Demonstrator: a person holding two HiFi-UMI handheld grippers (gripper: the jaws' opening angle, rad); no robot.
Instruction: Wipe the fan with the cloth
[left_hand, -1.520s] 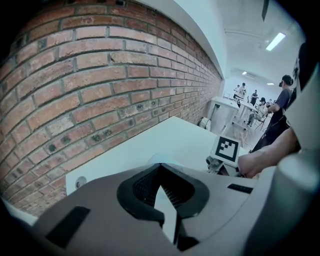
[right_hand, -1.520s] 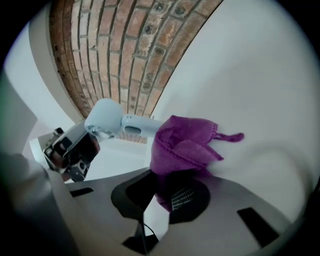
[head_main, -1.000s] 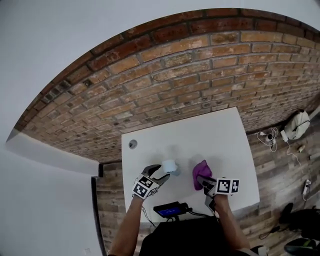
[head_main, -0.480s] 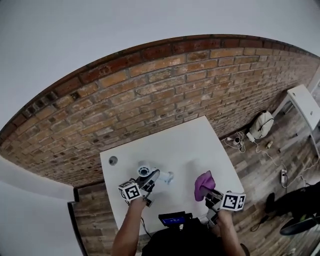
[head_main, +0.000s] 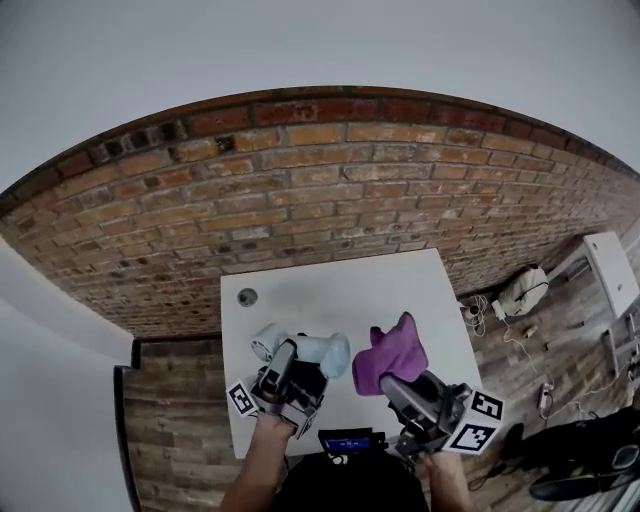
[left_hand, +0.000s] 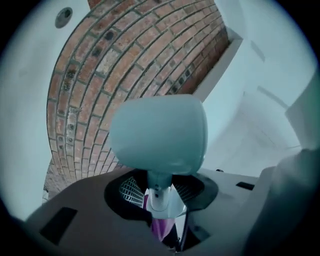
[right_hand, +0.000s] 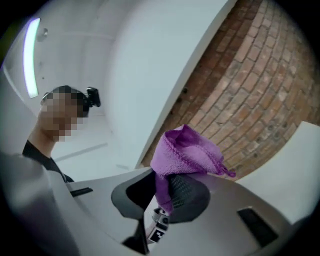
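Fan (head_main: 312, 350): pale bluish white.
Cloth (head_main: 392, 355): purple.
Counter (head_main: 340, 285): white.
Wall (head_main: 300, 190): red-brown brick, pale mortar lines.
Floor (head_main: 170, 400): brown wood planks.
Left gripper (head_main: 286, 360), right gripper (head_main: 388, 382): dark grey; cubes with black-and-white square markers.

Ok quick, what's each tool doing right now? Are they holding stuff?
Left tool: jaws have just been closing, now shut on the fan, holding its stem.
Right tool: shut on the purple cloth.

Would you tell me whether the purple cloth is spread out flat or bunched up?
Bunched up: the cloth is a crumpled wad pinched in the right claw, its folds and one loose corner sticking out.
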